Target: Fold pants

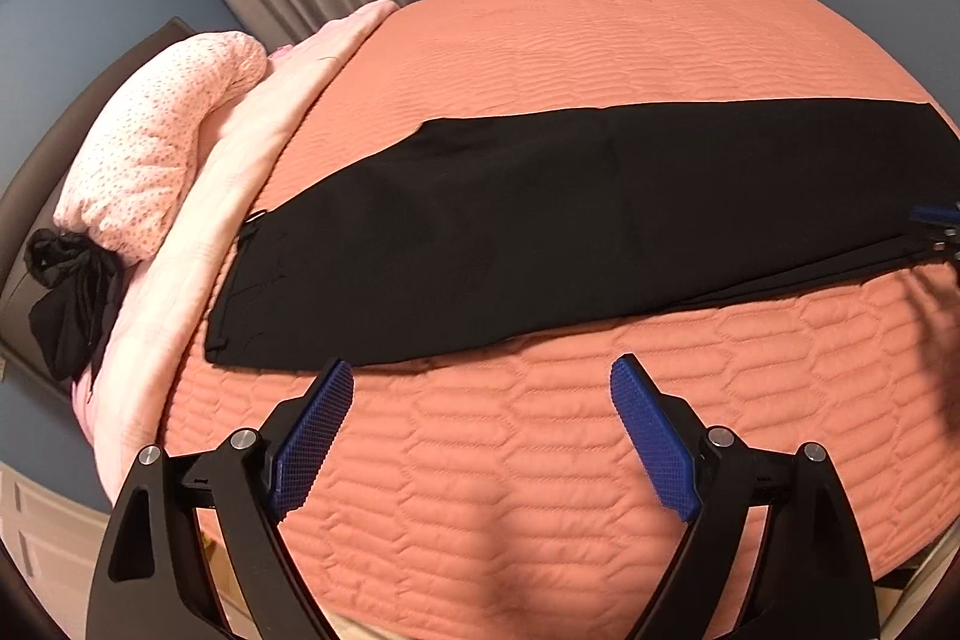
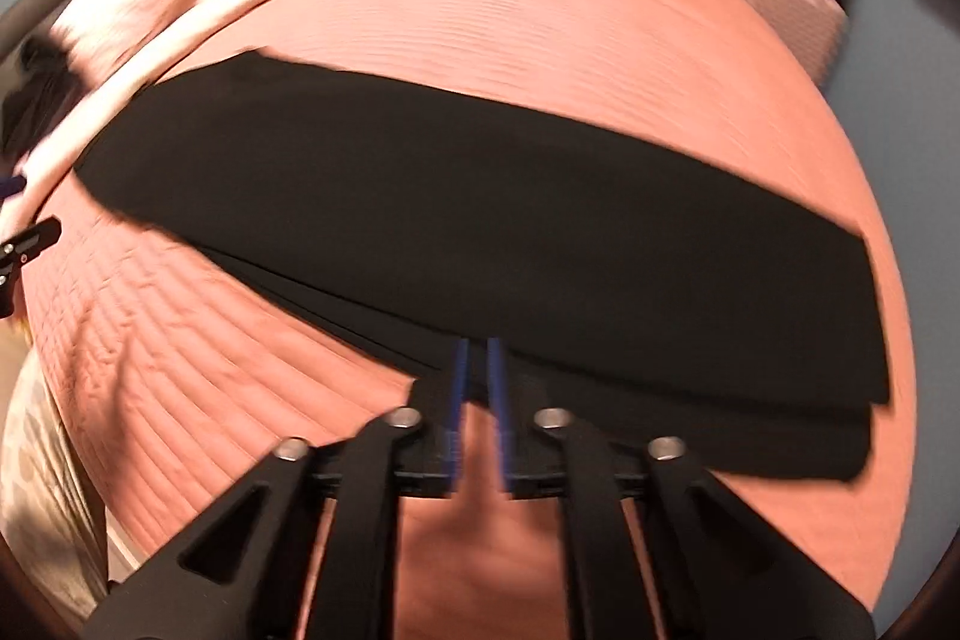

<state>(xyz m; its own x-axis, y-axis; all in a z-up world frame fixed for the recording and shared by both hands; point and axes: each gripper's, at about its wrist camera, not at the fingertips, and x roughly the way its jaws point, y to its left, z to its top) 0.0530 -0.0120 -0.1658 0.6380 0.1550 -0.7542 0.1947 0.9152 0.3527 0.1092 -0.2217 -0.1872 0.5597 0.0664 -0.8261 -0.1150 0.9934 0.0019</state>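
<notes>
Left wrist view: my left gripper [image 1: 480, 370] hovers with fingers spread wide, holding nothing, just short of the near edge of the black pants [image 1: 540, 220], which lie flat, legs stacked, across the bed [image 1: 540, 460]. Right wrist view: my right gripper [image 2: 479, 346] is pinched on the pants' [image 2: 480, 220] near edge; the cloth looks light, limp and likely to slide, so I judge hem and waistband the best holds.

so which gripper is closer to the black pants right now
Right. The right gripper is nearly closed at the near edge of the black pants, toward the leg end. The left gripper is open above the bedspread, just short of them.
</notes>
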